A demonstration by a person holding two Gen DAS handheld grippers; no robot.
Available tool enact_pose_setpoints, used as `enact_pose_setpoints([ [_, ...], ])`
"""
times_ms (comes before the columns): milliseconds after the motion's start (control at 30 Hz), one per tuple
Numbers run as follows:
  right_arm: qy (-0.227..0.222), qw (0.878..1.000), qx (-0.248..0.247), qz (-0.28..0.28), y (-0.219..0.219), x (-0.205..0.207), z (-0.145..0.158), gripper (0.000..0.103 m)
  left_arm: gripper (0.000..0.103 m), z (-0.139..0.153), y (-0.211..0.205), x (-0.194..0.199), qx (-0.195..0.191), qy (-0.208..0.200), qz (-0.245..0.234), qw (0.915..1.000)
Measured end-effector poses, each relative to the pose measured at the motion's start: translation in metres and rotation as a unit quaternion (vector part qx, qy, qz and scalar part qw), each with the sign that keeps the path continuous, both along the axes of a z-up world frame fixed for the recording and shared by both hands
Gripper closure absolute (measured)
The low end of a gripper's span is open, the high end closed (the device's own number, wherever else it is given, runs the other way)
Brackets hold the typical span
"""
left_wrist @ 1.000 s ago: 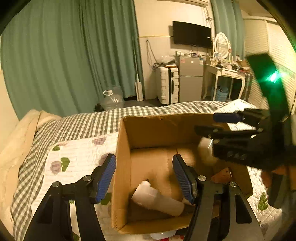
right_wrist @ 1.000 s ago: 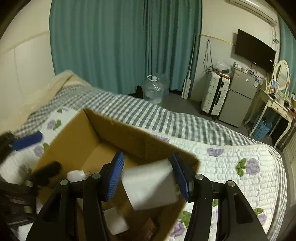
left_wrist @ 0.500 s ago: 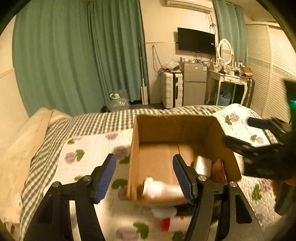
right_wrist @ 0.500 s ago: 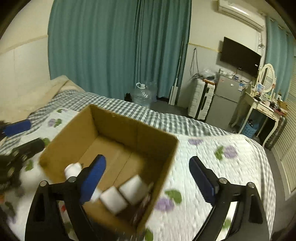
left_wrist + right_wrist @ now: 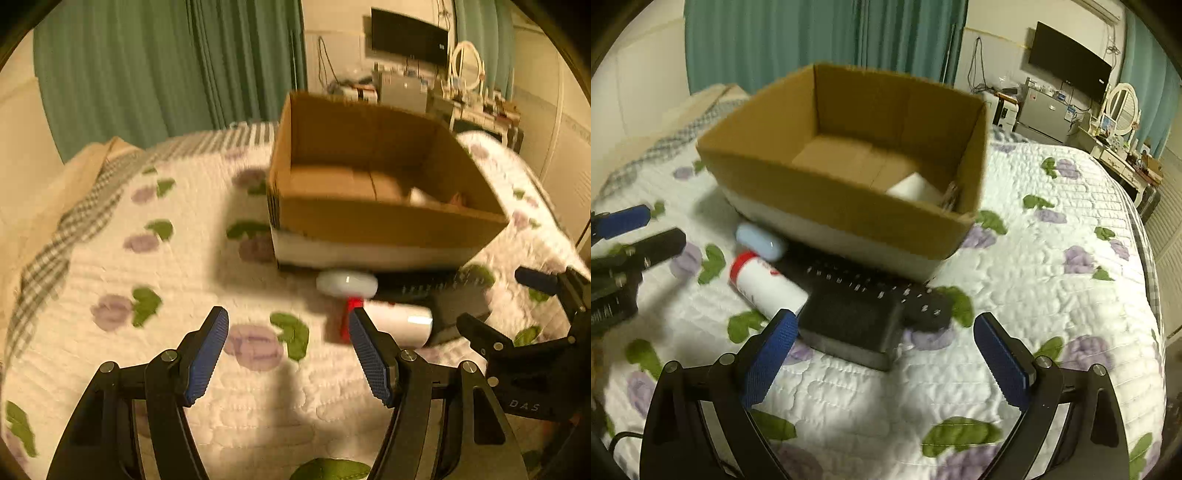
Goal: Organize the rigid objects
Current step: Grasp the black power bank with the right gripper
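- Both claws have dropped from over the cardboard box (image 5: 849, 206) toward the bed (image 5: 1052, 280).
- White bottle (image 5: 764, 282) has a red cap.
- Right claw (image 5: 882, 354) has just opened wide, empty; left claw (image 5: 288, 350) open, empty, angled down.

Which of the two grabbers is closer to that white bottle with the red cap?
Left. The left gripper has the white bottle just beyond its right finger; the right gripper faces the black block, bottle off to its left.

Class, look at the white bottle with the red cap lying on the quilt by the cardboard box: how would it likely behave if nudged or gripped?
The white bottle lies on its side and looks round, so a nudge would probably roll it. Its smooth surface may slip between pads. The soft quilt should slow any roll.
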State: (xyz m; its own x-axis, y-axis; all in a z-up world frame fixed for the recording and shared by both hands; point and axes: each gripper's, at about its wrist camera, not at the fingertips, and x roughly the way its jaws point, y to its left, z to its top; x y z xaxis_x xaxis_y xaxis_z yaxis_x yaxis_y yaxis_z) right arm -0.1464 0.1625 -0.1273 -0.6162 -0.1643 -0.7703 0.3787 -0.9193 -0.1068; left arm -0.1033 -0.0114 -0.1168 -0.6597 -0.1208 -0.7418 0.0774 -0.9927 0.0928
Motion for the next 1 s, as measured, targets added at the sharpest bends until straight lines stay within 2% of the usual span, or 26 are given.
enact_pose_setpoints([
  [100,-0.02,1.0,-0.016,-0.006,-0.005,-0.004,-0.01,0.006,0.033,-0.01,0.0,-0.003,-0.005,-0.008,-0.001,1.0],
  [200,-0.015,1.0,0.002,-0.025,-0.013,-0.009,-0.021,0.007,0.033,-0.015,-0.001,-0.002,0.001,-0.012,-0.002,0.9999],
  [300,-0.02,0.999,-0.005,-0.039,-0.013,-0.016,-0.031,0.008,0.033,-0.017,-0.002,-0.002,0.005,-0.013,0.001,0.9999],
  [367,-0.022,0.999,-0.025,-0.021,-0.012,-0.014,-0.029,0.031,0.033,-0.017,-0.002,-0.002,0.006,-0.013,-0.001,0.9999],
  [533,-0.017,0.999,-0.044,-0.018,0.005,-0.004,-0.015,0.031,0.033,-0.019,0.004,-0.003,0.01,-0.013,-0.015,0.9997],
  [667,0.01,0.998,-0.056,-0.039,0.033,0.002,0.007,0.031,0.033,-0.023,0.015,-0.005,0.035,-0.021,-0.04,0.9984],
  [833,0.009,0.994,-0.088,-0.057,0.054,-0.006,0.015,0.031,0.033,-0.031,0.032,-0.018,0.051,-0.036,-0.067,0.9958],
  [1000,-0.001,0.993,-0.106,-0.05,0.053,-0.008,0.019,0.031,0.033,-0.03,0.028,-0.029,0.034,-0.033,-0.061,0.997],
])
